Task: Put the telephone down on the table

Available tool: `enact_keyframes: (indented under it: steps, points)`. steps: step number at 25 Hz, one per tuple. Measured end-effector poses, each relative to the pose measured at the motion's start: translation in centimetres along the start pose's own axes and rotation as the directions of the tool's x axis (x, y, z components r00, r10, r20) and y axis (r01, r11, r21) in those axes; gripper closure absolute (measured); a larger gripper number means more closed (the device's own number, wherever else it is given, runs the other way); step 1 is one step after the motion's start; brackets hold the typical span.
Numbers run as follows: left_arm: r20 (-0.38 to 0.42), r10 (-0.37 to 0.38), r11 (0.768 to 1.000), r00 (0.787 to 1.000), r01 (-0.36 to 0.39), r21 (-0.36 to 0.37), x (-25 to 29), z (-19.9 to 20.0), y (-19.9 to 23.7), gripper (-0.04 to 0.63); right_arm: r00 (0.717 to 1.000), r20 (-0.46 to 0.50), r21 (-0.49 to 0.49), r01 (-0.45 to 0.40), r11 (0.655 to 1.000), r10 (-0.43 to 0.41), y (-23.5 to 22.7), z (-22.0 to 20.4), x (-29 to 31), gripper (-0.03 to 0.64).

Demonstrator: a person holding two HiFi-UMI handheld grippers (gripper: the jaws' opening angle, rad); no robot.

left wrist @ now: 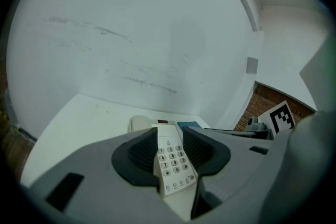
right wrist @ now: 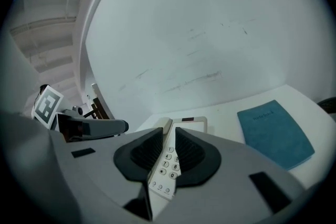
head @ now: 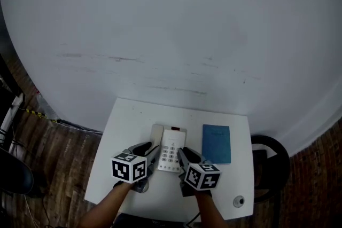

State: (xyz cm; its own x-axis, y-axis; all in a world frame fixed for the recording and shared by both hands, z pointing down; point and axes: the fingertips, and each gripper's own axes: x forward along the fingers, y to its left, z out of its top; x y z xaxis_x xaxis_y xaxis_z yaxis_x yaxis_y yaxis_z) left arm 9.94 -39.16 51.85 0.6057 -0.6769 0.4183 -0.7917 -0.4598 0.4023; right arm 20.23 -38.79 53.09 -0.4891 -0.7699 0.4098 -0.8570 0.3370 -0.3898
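Left tongs [head: 152, 152] and right tongs [head: 184, 155] both clamp the white telephone [head: 172, 148], at its 9 and 3 o'clock sides. It is over the table [head: 123, 131] middle, with a blue notebook [head: 216, 142] at its 3 o'clock.

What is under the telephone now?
The white table shows all around the telephone, held by the left gripper and right gripper. The patch directly beneath is covered, so contact cannot be judged.

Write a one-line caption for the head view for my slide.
Left tool and right tool clamp the white telephone from both sides; blue notebook lies beside it.
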Motion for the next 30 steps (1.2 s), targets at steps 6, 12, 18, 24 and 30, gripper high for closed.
enact_keyframes:
  steps: [6,12,18,24,30]
  points:
    - [0.059,-0.012,0.998,0.998,0.008,0.064,-1.5,1.3,-2.8,0.477,0.999,0.042,-0.118,-0.023,0.993,0.028,1.7,2.0,-2.4,0.571]
    - [0.121,0.002,0.995,0.993,-0.013,0.095,-3.1,2.1,-5.0,0.534,0.996,0.077,-0.2,-0.037,0.979,0.053,2.7,3.3,-4.7,0.589]
    - [0.183,0.012,0.992,0.983,-0.034,0.121,-4.5,2.8,-6.9,0.573,0.991,0.112,-0.262,-0.038,0.964,0.069,3.2,4.3,-7.0,0.612]
    - [0.188,0.017,0.985,0.982,-0.049,0.168,-4.7,2.5,-7.9,0.589,0.989,0.13,-0.3,-0.033,0.953,0.076,3.2,4.7,-8.1,0.617]
    - [0.181,0.029,0.986,0.983,-0.058,0.159,-4.6,2.3,-7.7,0.589,0.989,0.129,-0.293,-0.039,0.955,0.079,3.0,4.3,-8.4,0.617]
